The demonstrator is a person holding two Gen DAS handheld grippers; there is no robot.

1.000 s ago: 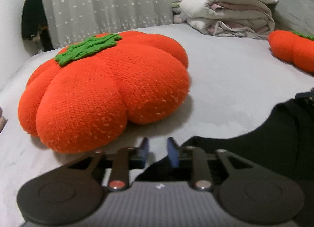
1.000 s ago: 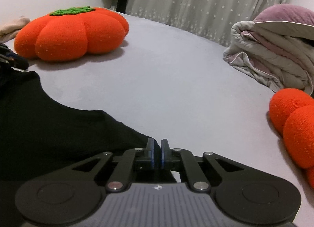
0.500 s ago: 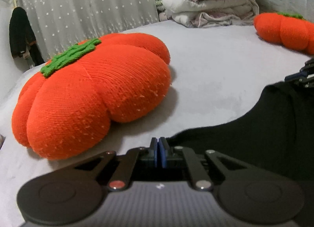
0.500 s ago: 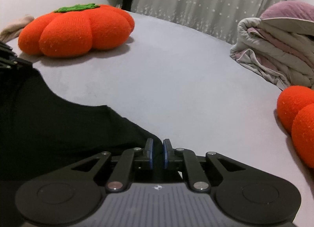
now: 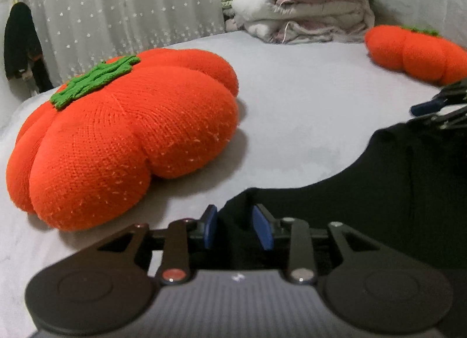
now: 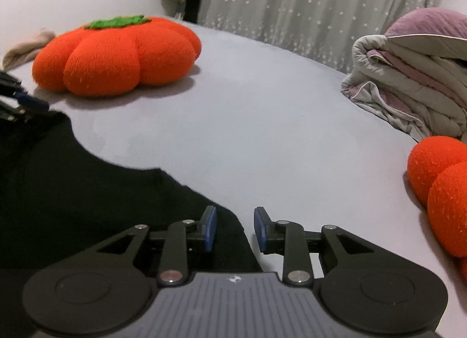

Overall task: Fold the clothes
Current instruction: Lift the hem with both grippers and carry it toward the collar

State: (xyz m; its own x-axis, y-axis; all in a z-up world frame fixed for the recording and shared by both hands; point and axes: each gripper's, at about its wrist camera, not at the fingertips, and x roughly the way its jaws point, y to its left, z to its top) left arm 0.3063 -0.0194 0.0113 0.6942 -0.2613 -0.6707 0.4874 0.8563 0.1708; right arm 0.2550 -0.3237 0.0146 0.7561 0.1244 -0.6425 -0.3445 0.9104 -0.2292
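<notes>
Bare bed [image 6: 262,121] ahead; pumpkin cushion [image 5: 122,133] apparently crowds the left.

Open gripper over a black cloth

The right gripper [image 6: 235,228] has its blue fingers [image 6: 210,228] apart. A black cloth [image 6: 87,192] lies under it on the grey bed [image 6: 262,121]. An orange pumpkin pillow [image 6: 116,57] sits far behind
</notes>
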